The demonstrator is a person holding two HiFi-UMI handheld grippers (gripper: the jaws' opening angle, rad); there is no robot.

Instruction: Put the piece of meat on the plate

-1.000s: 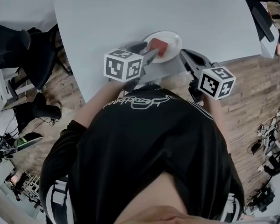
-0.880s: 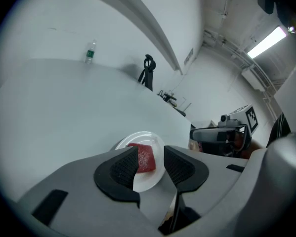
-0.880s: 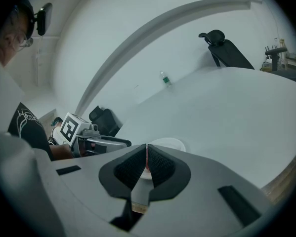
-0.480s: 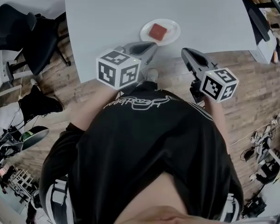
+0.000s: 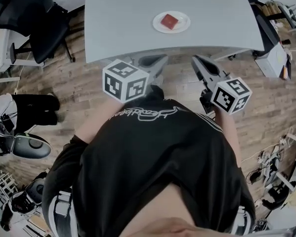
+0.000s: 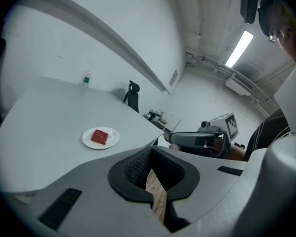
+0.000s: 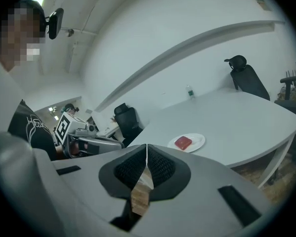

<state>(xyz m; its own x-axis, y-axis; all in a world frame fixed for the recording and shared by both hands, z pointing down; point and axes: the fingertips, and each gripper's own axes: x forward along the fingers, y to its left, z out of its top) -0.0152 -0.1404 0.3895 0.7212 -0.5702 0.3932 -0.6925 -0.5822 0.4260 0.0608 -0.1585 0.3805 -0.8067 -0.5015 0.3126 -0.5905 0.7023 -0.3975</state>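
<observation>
The red piece of meat lies on the white plate near the front edge of the grey table. Both grippers are held back over the wooden floor, clear of the table and well short of the plate. My left gripper is shut with nothing in it, its pads pressed together. My right gripper is also shut and empty, pads touching. The left gripper view shows the meat on the plate ahead on the left. The right gripper view shows the meat ahead on the right.
Black office chairs stand left of the table, and another chair stands at its far side. A small bottle stands on the table's far part. A desk and cabinet are at the right, and gear lies on the floor at the left.
Both grippers have drawn back from the plate and off the table, now over the floor. The table and plate have receded in the head view. The meat stays on the plate.
</observation>
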